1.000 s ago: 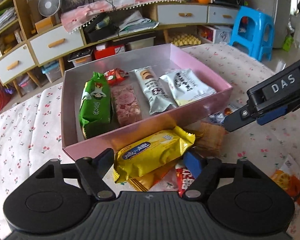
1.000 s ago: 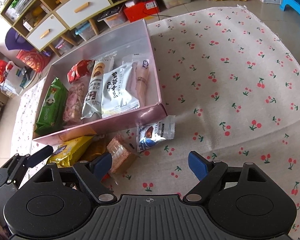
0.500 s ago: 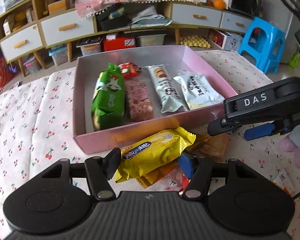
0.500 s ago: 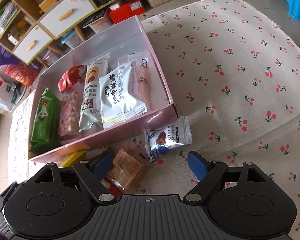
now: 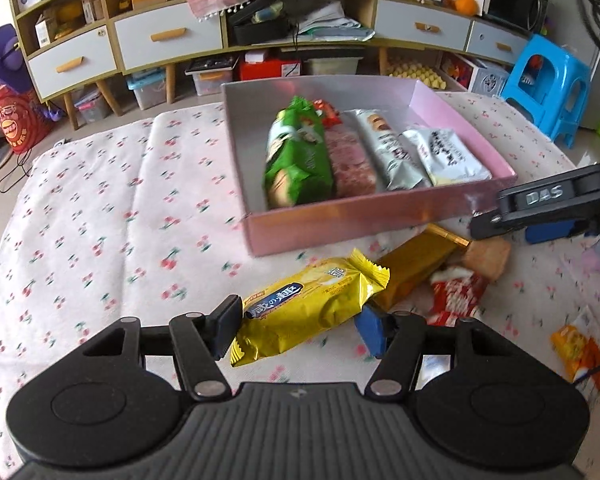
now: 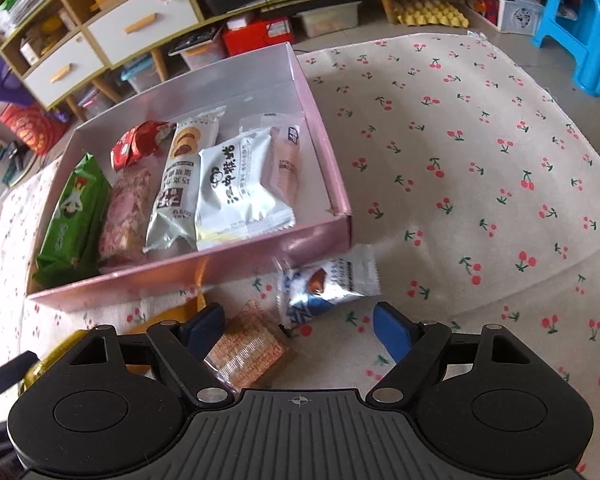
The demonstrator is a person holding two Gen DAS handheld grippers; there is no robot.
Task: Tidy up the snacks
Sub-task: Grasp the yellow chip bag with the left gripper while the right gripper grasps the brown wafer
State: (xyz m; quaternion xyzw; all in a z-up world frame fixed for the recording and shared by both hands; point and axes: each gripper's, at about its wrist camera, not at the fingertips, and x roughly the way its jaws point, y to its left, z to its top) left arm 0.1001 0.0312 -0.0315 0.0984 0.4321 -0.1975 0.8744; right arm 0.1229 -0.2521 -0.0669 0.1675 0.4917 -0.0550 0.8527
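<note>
Lifted yellow packet (image 5: 312,306) leaves box (image 5: 364,220); only right view shows wafer (image 6: 247,350).

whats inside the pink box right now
The pink cardboard box holds a green packet, a pink bar, a small red packet, two silver-white packets and a peach stick. Anything beneath them is covered.

Bright daylight, fisheye-bent edges, slight motion blur, soft shadows.
</note>
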